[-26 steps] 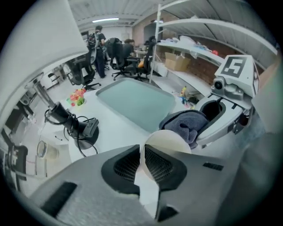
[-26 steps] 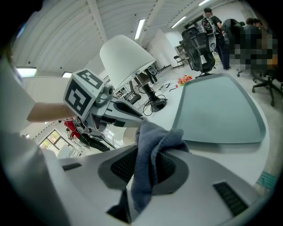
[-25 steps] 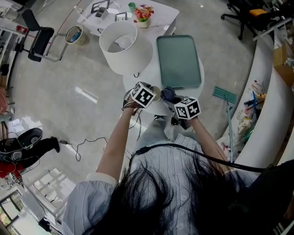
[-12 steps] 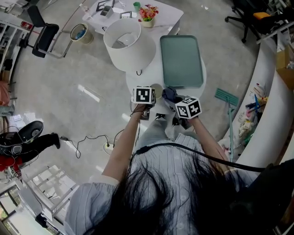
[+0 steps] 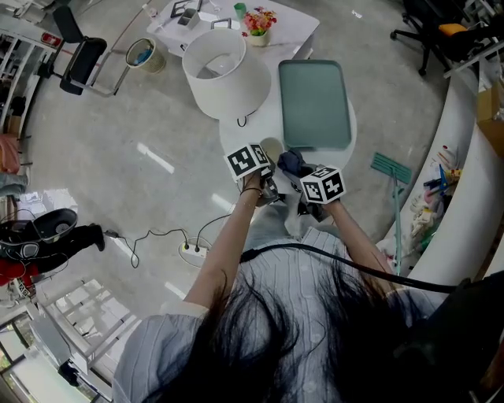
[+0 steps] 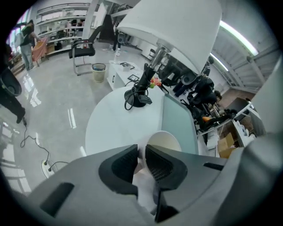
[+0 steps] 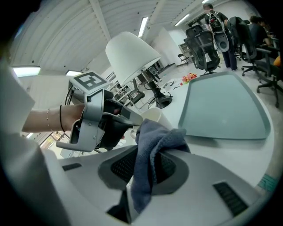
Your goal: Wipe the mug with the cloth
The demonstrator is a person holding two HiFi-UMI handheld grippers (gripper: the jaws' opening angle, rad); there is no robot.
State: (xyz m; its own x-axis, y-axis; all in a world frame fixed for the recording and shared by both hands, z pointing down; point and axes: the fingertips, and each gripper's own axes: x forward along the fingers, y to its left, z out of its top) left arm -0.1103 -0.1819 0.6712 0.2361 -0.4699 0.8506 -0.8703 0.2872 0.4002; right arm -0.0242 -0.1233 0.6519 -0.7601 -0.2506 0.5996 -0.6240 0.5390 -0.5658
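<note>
Turned: left hand-held gripper pinches mug, seemingly mouth-up | right hand-held gripper pinches cloth

A glossy pale grey floor spreads around a round white table, which carries a lamp with a big white shade. Beyond it stands a second white table with a small pot of flowers. A black chair and a waste bin stand to the left. A power strip lies on the floor. A curved white counter runs along the right. Long light strips cross the vaulted ceiling.
</note>
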